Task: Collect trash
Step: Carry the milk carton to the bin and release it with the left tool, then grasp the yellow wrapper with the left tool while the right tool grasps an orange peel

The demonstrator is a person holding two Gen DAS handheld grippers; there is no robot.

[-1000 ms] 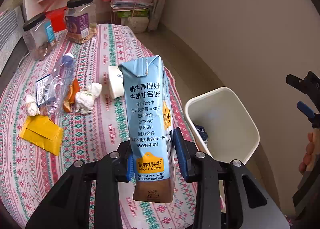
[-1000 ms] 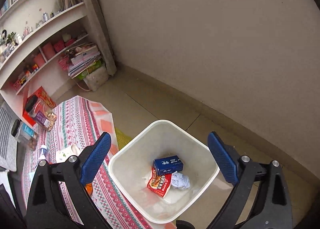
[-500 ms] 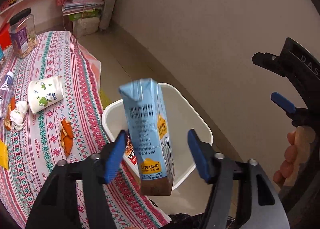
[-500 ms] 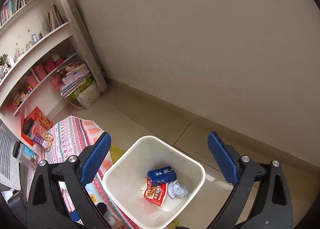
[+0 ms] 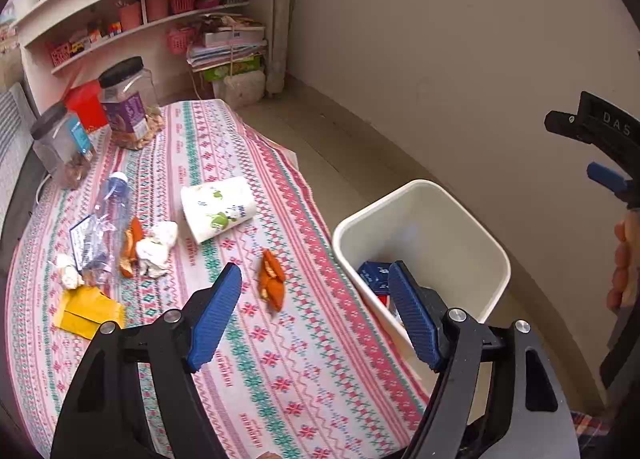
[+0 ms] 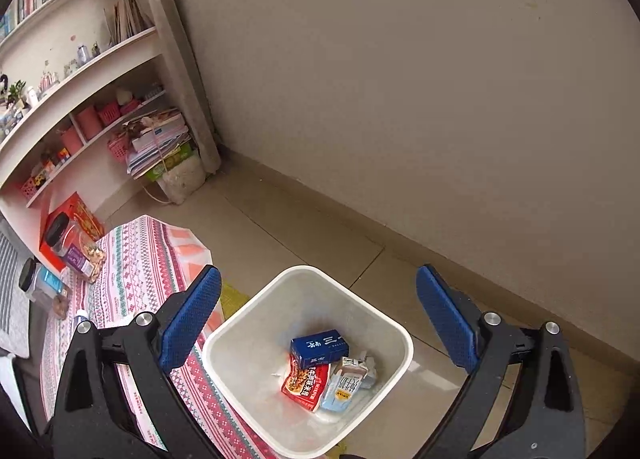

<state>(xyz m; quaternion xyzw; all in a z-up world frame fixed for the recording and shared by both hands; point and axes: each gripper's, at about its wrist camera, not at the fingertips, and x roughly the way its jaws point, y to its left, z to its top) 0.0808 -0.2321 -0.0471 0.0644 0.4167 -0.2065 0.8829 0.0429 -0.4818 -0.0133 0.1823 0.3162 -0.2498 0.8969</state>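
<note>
The white trash bin [image 6: 256, 323] stands on the floor beside the table; it also shows in the left wrist view [image 5: 472, 227]. In it lie the light-blue milk carton [image 6: 344, 385], a dark blue box [image 6: 320, 347] and a red wrapper [image 6: 306, 383]. My left gripper [image 5: 316, 311] is open and empty above the table's edge. My right gripper [image 6: 318, 315] is open and empty above the bin. On the patterned tablecloth [image 5: 248, 371] lie orange peel [image 5: 272, 285], a paper cup [image 5: 218, 207], crumpled tissue [image 5: 156, 245], a crushed plastic bottle [image 5: 104, 227] and a yellow wrapper [image 5: 86, 311].
Two black-lidded jars [image 5: 128, 103] stand at the table's far end. Shelves [image 5: 152, 19] with baskets and a stack of papers [image 5: 228, 47] line the back wall. A plain wall [image 6: 400, 99] runs behind the bin.
My left gripper opened and let go of the milk carton, which now lies in the bin. The left gripper has swung back toward the table. The right gripper rose slightly.
</note>
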